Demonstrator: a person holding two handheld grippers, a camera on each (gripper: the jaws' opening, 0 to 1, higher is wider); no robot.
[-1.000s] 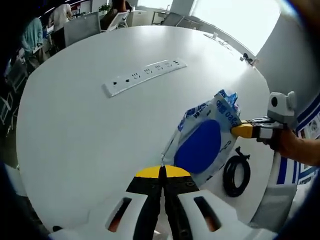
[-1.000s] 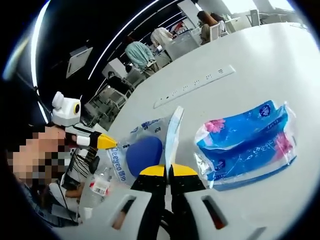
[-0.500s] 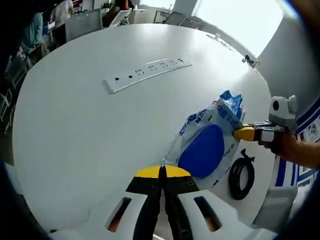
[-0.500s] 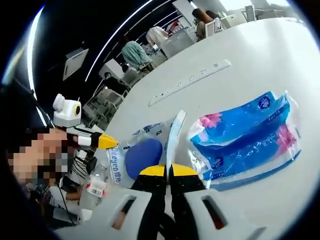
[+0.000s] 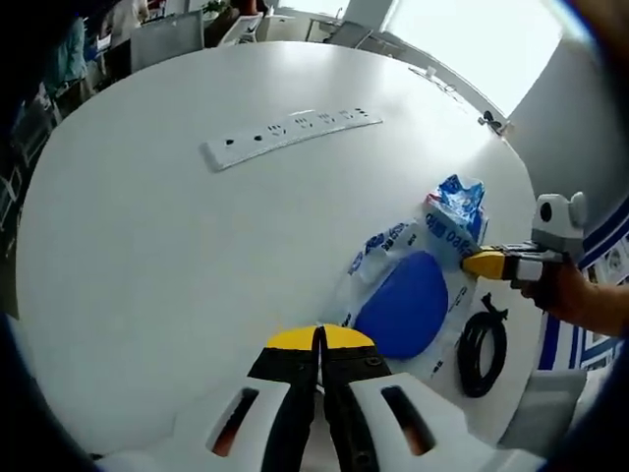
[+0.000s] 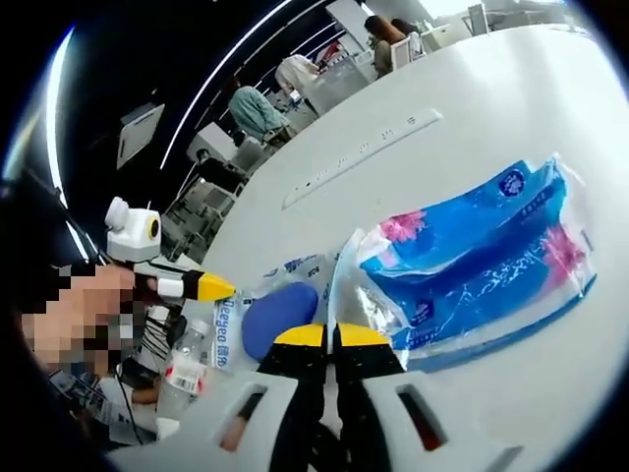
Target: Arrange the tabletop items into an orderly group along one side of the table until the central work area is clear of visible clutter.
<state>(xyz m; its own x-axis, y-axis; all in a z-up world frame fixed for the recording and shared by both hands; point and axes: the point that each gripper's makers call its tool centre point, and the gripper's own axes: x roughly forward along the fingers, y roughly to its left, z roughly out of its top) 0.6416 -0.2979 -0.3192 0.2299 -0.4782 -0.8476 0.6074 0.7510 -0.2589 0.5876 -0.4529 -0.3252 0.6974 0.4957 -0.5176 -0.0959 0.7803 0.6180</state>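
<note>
A clear plastic bag (image 5: 403,305) with a round blue item inside lies low over the white table (image 5: 147,246), stretched between both grippers. My left gripper (image 5: 319,337) is shut, with the bag's near corner at its yellow tips. My right gripper (image 5: 484,264) comes in from the right and pinches the bag's far edge. In the right gripper view, the bag (image 6: 280,313) rises from my shut right gripper (image 6: 329,336), and the left gripper (image 6: 208,286) meets its other corner. A blue tissue pack (image 6: 482,258) lies right beside the bag, its end (image 5: 458,197) also visible past the bag.
A white power strip (image 5: 290,133) lies across the far middle of the table, also seen as the power strip (image 6: 359,157). A black cable coil (image 5: 482,346) rests near the table's edge. A water bottle (image 6: 182,372) stands below the left gripper. People sit at desks beyond.
Both grippers have carried the bag toward the tissue pack and lowered it. It hung more upright before and now lies flatter, closer to the pack.
</note>
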